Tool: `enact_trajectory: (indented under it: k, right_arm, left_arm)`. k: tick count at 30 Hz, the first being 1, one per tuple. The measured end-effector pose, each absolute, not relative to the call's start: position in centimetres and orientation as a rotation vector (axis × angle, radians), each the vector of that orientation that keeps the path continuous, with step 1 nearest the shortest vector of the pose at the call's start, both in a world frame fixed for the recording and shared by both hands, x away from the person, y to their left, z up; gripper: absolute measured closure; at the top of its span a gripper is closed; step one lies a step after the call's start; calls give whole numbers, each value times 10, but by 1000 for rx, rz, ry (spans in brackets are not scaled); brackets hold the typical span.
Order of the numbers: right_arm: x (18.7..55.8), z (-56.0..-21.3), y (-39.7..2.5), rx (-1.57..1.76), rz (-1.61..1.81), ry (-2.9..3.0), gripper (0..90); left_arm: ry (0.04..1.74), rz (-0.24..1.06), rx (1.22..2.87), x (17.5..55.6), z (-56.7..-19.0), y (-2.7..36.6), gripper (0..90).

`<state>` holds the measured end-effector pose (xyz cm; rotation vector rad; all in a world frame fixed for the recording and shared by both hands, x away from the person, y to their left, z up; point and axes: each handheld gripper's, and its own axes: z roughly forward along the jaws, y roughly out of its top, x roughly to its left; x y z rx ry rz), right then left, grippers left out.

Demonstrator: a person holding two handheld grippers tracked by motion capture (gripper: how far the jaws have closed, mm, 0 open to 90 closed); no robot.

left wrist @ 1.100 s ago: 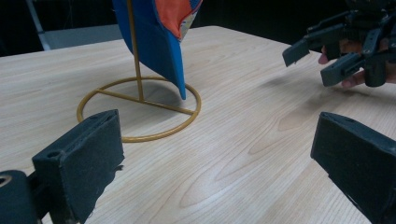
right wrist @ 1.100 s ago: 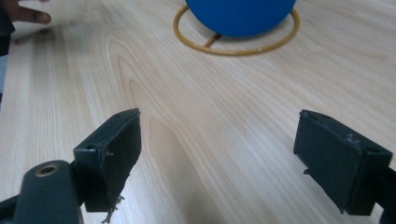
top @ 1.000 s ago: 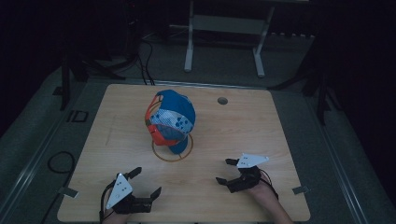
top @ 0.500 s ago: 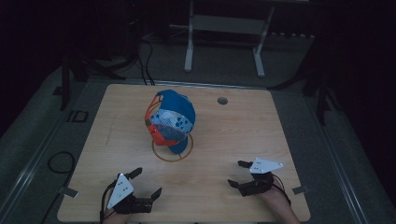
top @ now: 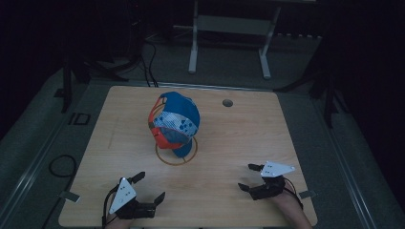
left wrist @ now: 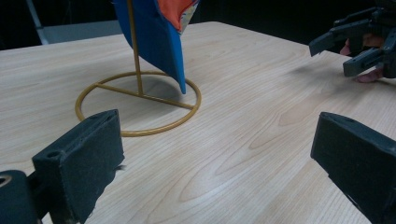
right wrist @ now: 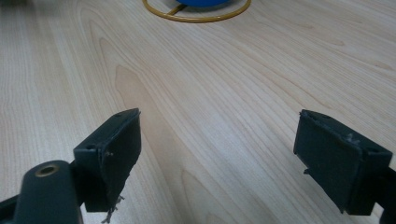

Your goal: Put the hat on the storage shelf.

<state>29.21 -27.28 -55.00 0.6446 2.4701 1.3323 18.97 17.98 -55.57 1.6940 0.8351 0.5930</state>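
A blue cap [top: 177,119] with an orange underside and a dotted panel hangs on a thin gold stand with a ring base [top: 176,153] at the middle of the wooden table [top: 267,129]. My left gripper [top: 149,187] rests open near the front left edge, short of the stand. In the left gripper view its jaws [left wrist: 217,149] frame bare wood, with the ring base [left wrist: 140,102] and the blue brim [left wrist: 149,37] just ahead. My right gripper [top: 248,177] stands open at the front right, held by a hand. Its jaws [right wrist: 219,144] point at the ring base [right wrist: 196,16] farther off.
A round hole [top: 228,102] sits in the table's far right part. A white metal frame [top: 229,28] stands on the floor beyond the table. Cables [top: 59,164] lie on the floor at the left. The right gripper [left wrist: 355,44] shows far right in the left gripper view.
My right gripper has drawn back to the right and a little toward the near edge, still open. The left gripper and the cap have stayed put.
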Motion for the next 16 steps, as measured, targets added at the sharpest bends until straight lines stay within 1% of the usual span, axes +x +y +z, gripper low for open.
enact_trajectory:
  k: [16]
  right_arm:
    - [293,-551,-274,654,1344,2468,148]
  left_arm:
    - [861,572,1679,191,-558,184,27]
